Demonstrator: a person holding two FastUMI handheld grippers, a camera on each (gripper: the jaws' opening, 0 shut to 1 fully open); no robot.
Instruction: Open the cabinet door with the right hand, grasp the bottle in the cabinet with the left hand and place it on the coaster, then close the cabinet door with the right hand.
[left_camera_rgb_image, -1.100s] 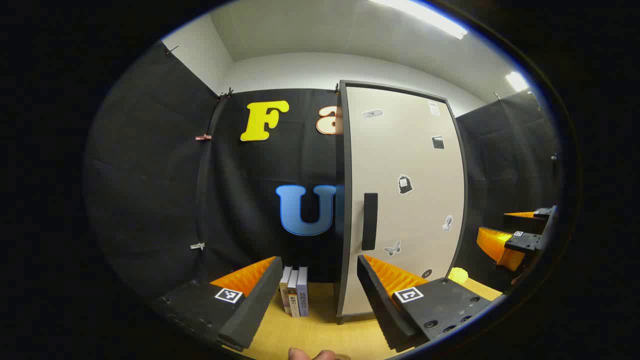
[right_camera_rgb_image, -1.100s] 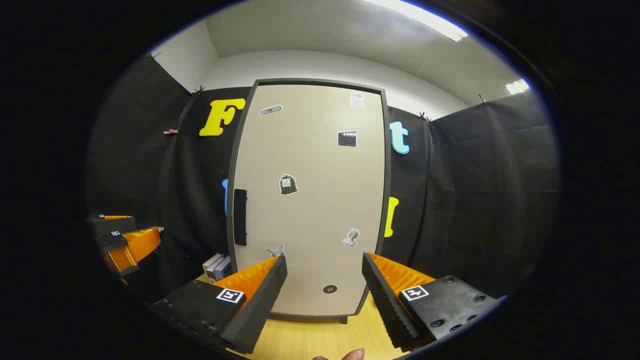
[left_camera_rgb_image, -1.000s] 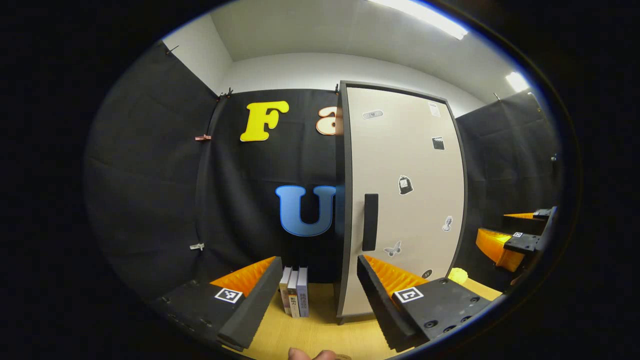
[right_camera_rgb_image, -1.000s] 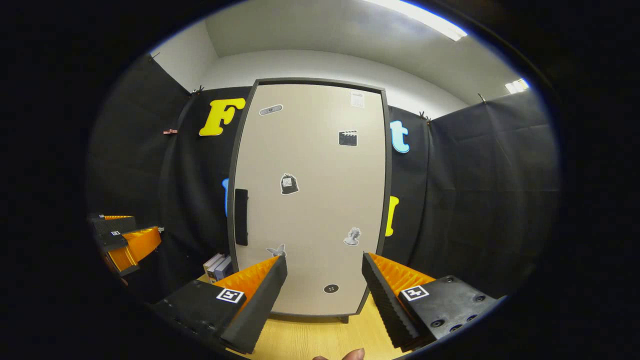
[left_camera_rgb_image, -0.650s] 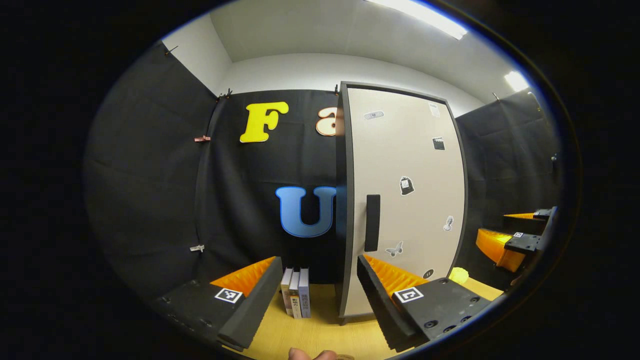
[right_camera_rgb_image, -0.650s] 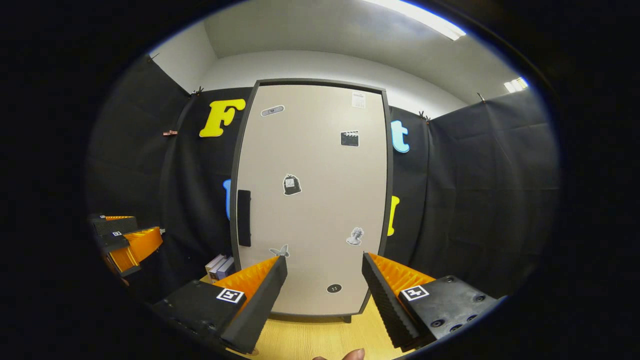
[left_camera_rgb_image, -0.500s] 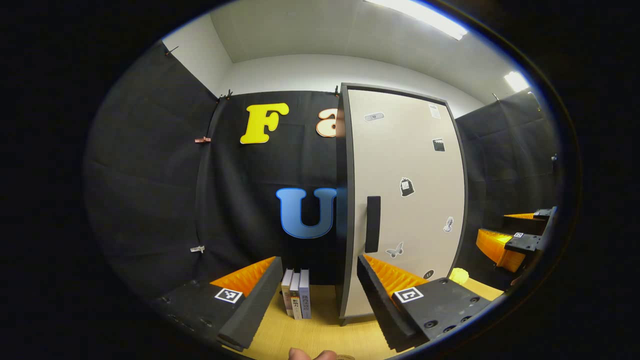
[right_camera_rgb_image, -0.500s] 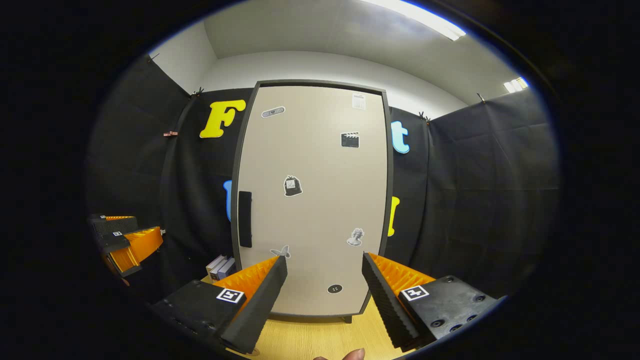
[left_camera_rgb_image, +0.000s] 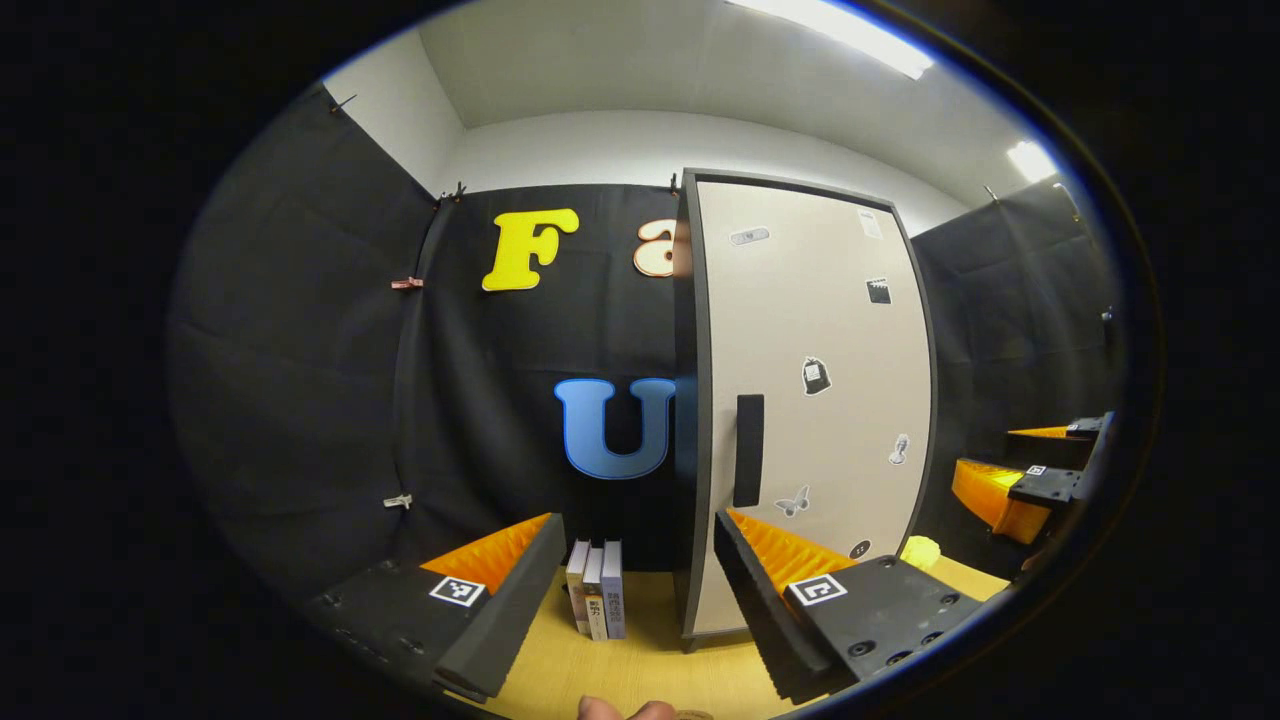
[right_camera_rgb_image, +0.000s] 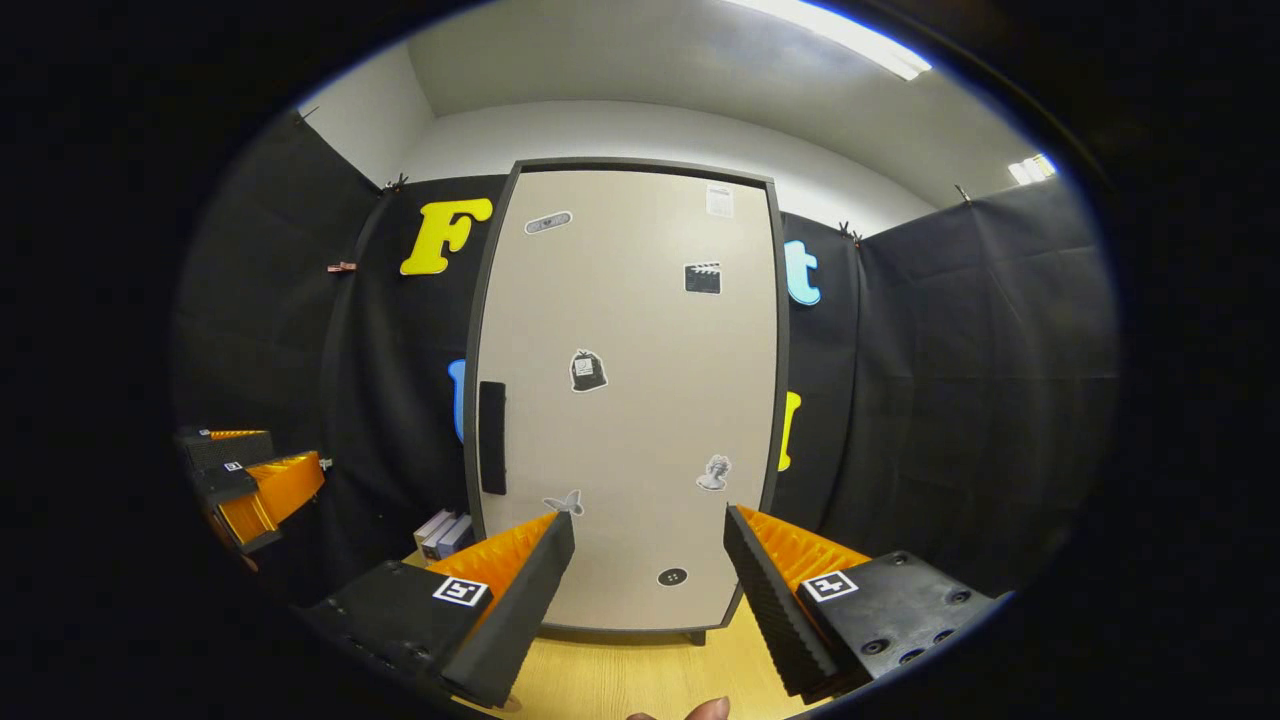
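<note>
A tall beige cabinet (right_camera_rgb_image: 630, 400) with a dark frame stands on the wooden table, its door shut, so what is inside is hidden. A black vertical handle (right_camera_rgb_image: 491, 437) sits at the door's left edge; the handle (left_camera_rgb_image: 748, 450) is also in the left gripper view. My right gripper (right_camera_rgb_image: 645, 590) is open in front of the cabinet's lower part, some way off it. My left gripper (left_camera_rgb_image: 635, 590) is open, aimed left of the cabinet (left_camera_rgb_image: 810, 400). In the left gripper view the right gripper (left_camera_rgb_image: 1030, 470) is at the far right. In the right gripper view the left gripper (right_camera_rgb_image: 250, 480) is at the far left.
Three books (left_camera_rgb_image: 597, 597) stand upright on the yellow wooden table (left_camera_rgb_image: 620, 670) just left of the cabinet. A small yellow object (left_camera_rgb_image: 917, 550) lies on the table right of the cabinet. A fingertip (left_camera_rgb_image: 610, 709) shows at the bottom edge.
Both views have shifted very slightly; the cabinet sits a touch lower and further right in each. Both grippers stay open and the door stays shut.
</note>
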